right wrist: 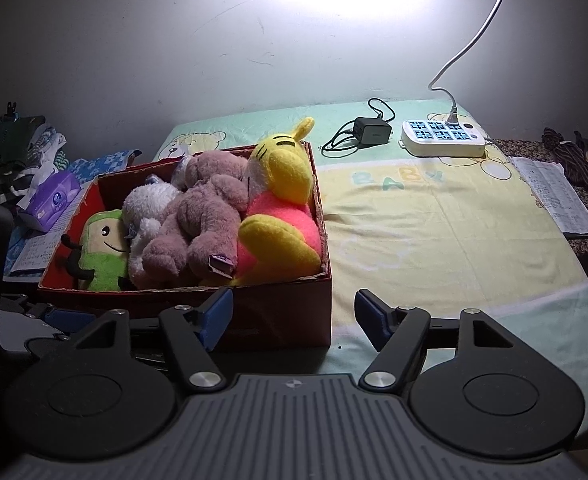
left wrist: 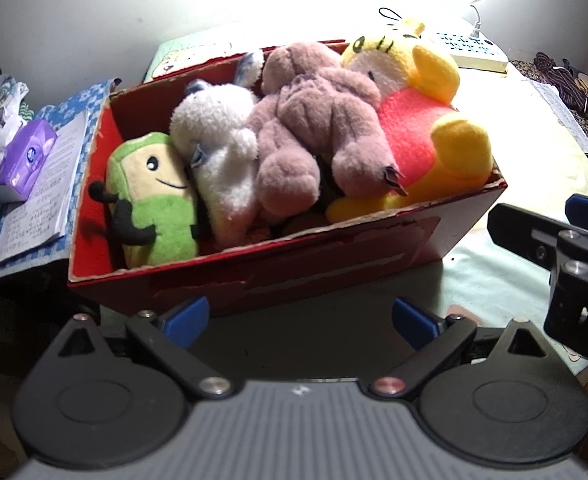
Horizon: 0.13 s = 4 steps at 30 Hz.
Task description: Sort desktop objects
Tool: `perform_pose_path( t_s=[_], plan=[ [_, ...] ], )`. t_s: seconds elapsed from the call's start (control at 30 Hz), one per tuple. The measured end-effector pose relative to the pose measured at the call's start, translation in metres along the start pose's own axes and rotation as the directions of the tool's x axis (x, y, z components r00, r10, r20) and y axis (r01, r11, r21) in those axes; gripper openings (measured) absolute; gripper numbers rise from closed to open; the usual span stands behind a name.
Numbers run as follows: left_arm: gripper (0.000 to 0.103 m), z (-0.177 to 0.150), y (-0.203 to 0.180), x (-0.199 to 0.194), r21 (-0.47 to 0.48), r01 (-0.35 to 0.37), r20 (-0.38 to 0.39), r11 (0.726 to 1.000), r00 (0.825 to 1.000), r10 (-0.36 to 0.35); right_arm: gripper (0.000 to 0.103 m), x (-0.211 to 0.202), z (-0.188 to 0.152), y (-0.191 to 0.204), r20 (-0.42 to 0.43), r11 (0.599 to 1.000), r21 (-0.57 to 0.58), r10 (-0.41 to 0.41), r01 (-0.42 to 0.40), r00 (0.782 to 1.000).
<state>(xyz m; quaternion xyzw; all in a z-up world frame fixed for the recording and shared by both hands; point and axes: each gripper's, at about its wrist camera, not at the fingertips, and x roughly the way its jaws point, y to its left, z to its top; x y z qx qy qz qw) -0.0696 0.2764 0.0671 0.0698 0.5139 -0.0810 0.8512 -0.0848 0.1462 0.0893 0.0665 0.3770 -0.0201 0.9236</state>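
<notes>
We hold both grippers, left (left wrist: 300, 322) and right (right wrist: 293, 319), fingers wide and empty, before the red box (right wrist: 278, 312) where the plush toys (right wrist: 210, 216) sit heaped; the yellow bear (right wrist: 282, 204) overhangs and could tumble if nudged.

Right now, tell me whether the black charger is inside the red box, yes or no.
No: the black charger lies on the cloth beside the white power strip, well outside the red box, which holds only plush toys.
</notes>
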Motion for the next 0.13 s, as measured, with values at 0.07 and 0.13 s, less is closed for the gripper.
perform_pose_path(
  t_s=[0.07,0.13],
  plan=[
    [0.097,0.0004,0.0022,0.0002,0.000,-0.003,-0.001,1.000,1.000,0.003,0.067,0.0011,0.0009,0.0018,-0.003,1.000,-0.005,0.001,-0.001,1.000],
    [0.098,0.0008,0.0047,0.0001,-0.007,0.010,-0.002,1.000,1.000,-0.010,0.067,0.0013,0.0013,0.0032,-0.002,1.000,-0.008,0.002,-0.002,1.000]
  ],
)
